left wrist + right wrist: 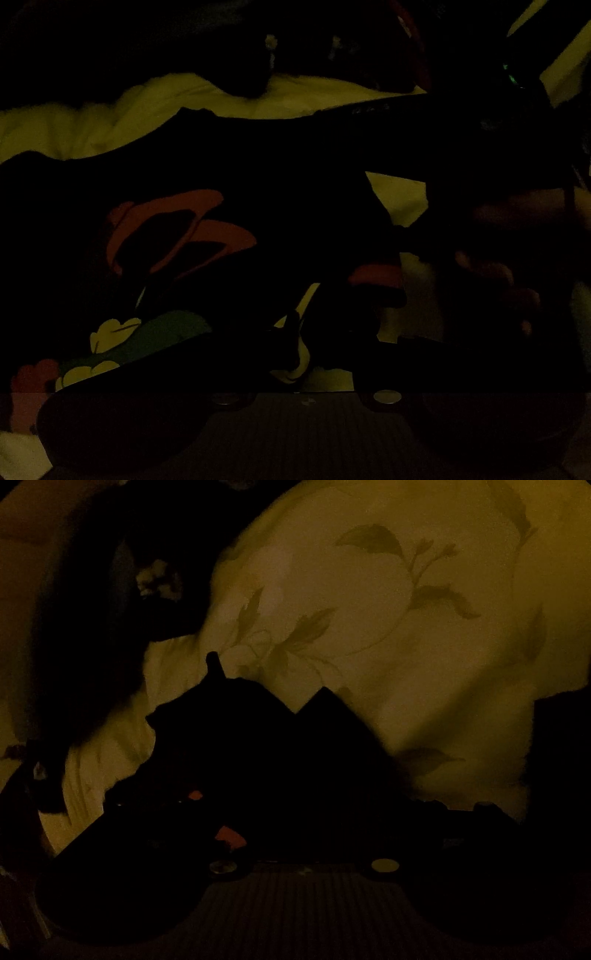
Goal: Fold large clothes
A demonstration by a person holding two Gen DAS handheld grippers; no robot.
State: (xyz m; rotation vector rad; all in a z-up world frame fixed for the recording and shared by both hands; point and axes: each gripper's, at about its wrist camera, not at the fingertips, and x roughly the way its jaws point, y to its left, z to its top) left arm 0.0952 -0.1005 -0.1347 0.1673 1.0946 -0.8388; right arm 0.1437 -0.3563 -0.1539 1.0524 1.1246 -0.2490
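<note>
The scene is very dark. A black garment (280,192) with a red, green and yellow print (173,236) lies on a pale bedsheet (155,107). My left gripper (299,354) is low over the garment's near edge; its dark fingers blend with the cloth. In the right wrist view the same black garment (295,753) is bunched up in front of my right gripper (303,834), with small red patches (229,836) of print by the left finger. A hand (509,258) with the other gripper shows at the right of the left wrist view.
A cream bedsheet with a faint leaf pattern (388,602) fills the far side. Another dark pile of cloth (110,609) lies at the left. A dark object (561,753) stands at the right edge.
</note>
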